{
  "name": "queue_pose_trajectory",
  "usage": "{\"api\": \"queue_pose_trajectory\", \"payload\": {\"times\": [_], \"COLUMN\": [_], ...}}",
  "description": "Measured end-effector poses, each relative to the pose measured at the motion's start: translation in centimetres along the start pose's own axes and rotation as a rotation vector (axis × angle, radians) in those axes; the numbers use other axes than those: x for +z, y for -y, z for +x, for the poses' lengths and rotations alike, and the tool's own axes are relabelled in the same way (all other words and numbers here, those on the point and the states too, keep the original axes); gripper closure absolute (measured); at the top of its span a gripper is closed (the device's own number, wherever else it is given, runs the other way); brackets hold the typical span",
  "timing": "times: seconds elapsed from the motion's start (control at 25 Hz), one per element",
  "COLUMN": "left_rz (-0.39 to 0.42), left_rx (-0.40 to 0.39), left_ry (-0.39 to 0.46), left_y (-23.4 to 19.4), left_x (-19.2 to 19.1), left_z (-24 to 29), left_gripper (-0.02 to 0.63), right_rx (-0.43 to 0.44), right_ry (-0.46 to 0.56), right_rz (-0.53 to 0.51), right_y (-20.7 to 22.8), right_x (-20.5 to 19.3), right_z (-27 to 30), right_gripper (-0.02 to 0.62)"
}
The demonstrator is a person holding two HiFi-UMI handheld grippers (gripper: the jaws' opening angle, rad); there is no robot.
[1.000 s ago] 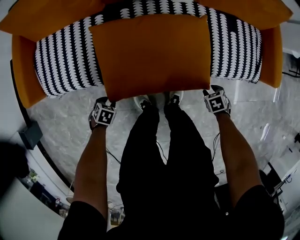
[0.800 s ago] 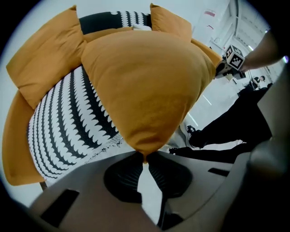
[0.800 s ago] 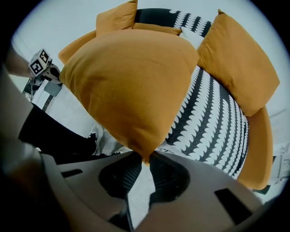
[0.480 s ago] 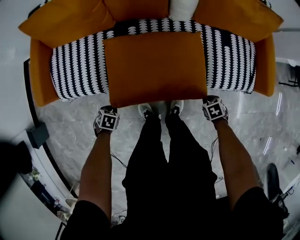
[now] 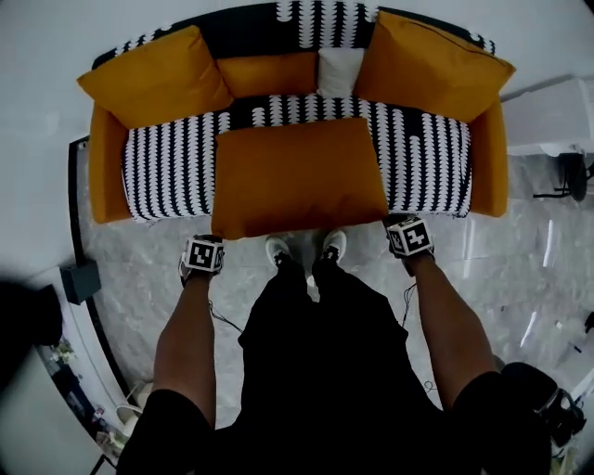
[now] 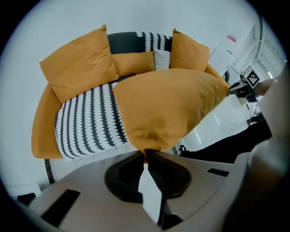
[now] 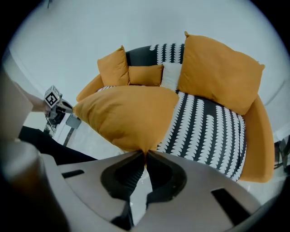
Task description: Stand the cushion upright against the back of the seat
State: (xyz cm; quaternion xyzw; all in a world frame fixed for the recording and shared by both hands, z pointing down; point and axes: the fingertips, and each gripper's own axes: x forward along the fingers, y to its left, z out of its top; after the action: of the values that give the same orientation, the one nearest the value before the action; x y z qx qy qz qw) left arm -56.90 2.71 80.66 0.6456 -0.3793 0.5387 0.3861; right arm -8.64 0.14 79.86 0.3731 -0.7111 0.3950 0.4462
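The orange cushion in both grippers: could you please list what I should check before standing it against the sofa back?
1. Grip of the left gripper: ok. Its jaws have just been closing and pinch a near corner of the cushion.
2. Grip of the right gripper: ok. Its jaws have just been closing and pinch the other near corner.
3. Cushion upright: not ok. It lies nearly flat over the seat.
4. Far edge off the seat: cannot tell.
5. Middle of the sofa back free: not ok. A small orange pillow and a white pillow stand there.
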Motion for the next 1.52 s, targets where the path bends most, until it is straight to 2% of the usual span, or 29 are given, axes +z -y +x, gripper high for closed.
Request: {"api": "queue_pose_trajectory", "payload": {"times": [0.24, 0.48, 0.76, 0.92, 1.12, 1.32, 1.52], "left_rz": [-0.263, -0.347, -0.436, -0.422, -0.369, -0.313, -0.28], "left_rx": [0.001, 0.011, -0.026, -0.059, -0.111, -0.169, -0.231], "left_ry": [0.137, 0.257, 0.416, 0.506, 0.603, 0.656, 0.684], "left_y": [1.4, 0.1, -1.7, -4.3, -7.4, -9.5, -11.3], "left_x": [2.1, 5.9, 10.9, 15.1, 22.6, 29.3, 33.2], "left_z": [-3.6, -7.6, -10.8, -12.9, -15.6, -17.1, -17.6], "left_gripper": [0.571, 0.571, 0.572, 0.572, 0.572, 0.572, 0.574], "right_rx": [0.034, 0.043, 0.037, 0.032, -0.013, -0.064, -0.111], "right_ry": [0.167, 0.27, 0.338, 0.377, 0.449, 0.518, 0.608], "right_rz": [0.192, 0.196, 0.228, 0.231, 0.272, 0.355, 0.436], "right_y": [2.1, 3.0, 3.5, 4.0, 6.0, 7.6, 8.9], "right_x": [3.2, 8.2, 13.2, 16.6, 22.2, 27.4, 30.8], "right_z": [-4.6, -7.5, -10.3, -11.5, -13.3, -14.5, -15.7], "right_gripper": [0.551, 0.552, 0.552, 0.554, 0.554, 0.554, 0.554]}}
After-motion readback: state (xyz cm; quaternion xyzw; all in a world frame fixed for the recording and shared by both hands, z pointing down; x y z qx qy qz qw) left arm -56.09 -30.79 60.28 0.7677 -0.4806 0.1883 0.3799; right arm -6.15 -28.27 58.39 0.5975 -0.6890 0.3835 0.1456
